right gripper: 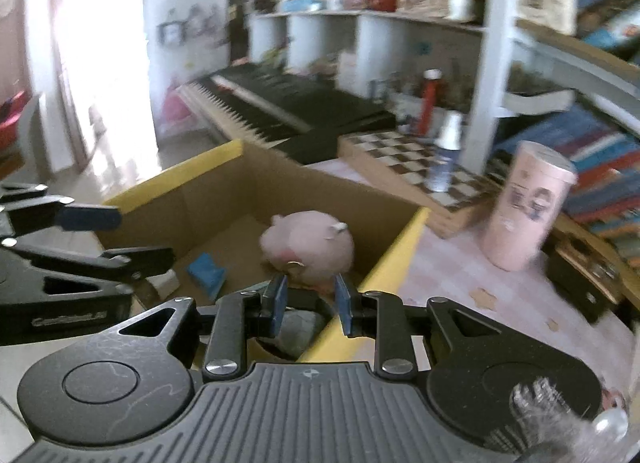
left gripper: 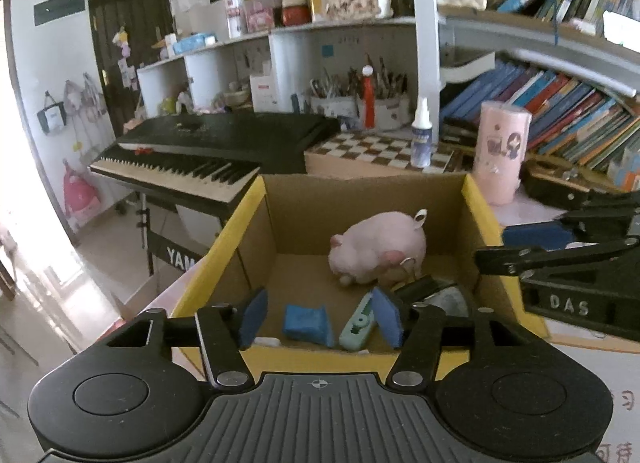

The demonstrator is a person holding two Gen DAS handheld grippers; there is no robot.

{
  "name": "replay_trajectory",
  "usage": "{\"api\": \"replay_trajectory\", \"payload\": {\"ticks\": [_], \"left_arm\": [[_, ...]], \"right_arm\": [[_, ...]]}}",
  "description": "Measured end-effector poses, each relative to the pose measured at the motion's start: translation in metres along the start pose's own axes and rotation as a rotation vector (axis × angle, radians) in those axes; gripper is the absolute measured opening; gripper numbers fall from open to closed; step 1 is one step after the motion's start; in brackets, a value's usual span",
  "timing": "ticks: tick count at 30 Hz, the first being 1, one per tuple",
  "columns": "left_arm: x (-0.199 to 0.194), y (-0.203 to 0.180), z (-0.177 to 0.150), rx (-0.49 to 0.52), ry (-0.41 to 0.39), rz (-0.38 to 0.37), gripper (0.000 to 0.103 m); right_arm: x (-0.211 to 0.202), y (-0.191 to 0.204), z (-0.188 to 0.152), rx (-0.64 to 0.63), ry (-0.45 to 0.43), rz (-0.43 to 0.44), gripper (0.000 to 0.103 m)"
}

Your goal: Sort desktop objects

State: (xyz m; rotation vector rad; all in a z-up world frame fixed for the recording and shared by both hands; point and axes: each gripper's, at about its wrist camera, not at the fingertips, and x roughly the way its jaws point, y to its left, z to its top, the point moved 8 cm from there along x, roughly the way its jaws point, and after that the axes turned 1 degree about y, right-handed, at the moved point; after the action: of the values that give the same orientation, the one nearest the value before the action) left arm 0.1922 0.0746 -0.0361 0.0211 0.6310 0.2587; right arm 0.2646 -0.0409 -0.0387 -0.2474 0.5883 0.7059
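A cardboard box (left gripper: 276,219) with yellow rims stands on the desk. In it lie a pink plush pig (left gripper: 378,249), a blue block (left gripper: 308,323), a green correction tape (left gripper: 357,327) and a black binder clip (left gripper: 420,287). My left gripper (left gripper: 320,319) is open and empty above the box's near rim. My right gripper (right gripper: 311,303) is open and empty above the box's right rim (right gripper: 384,263), just short of the pig (right gripper: 310,245). The blue block (right gripper: 206,269) also shows there. The right gripper also shows at the right of the left wrist view (left gripper: 532,237).
A pink cylinder tin (left gripper: 502,153) stands right of the box, also in the right wrist view (right gripper: 524,207). A chessboard (left gripper: 380,151) with a small spray bottle (left gripper: 422,135) lies behind. A keyboard piano (left gripper: 200,159) is at the back left, bookshelves (left gripper: 560,115) at the right.
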Motion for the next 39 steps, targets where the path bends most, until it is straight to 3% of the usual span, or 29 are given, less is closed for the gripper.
{"api": "replay_trajectory", "payload": {"ticks": [8, 14, 28, 32, 39], "left_arm": [[-0.033, 0.005, -0.017, -0.007, -0.035, -0.037, 0.066], [-0.055, 0.011, -0.039, -0.002, -0.037, -0.047, 0.070], [-0.094, -0.002, -0.086, 0.077, -0.047, -0.086, 0.085], [-0.100, -0.011, -0.091, 0.095, -0.047, -0.120, 0.086], [-0.110, -0.022, -0.098, 0.128, -0.056, -0.138, 0.093]], "right_arm": [[-0.050, 0.002, -0.026, 0.128, -0.056, -0.126, 0.025], [-0.083, 0.013, -0.061, 0.217, -0.050, -0.200, 0.027], [-0.142, 0.034, -0.143, 0.368, -0.022, -0.419, 0.049], [-0.154, 0.039, -0.157, 0.384, -0.011, -0.451, 0.052], [-0.172, 0.038, -0.171, 0.424, -0.031, -0.504, 0.064]]}}
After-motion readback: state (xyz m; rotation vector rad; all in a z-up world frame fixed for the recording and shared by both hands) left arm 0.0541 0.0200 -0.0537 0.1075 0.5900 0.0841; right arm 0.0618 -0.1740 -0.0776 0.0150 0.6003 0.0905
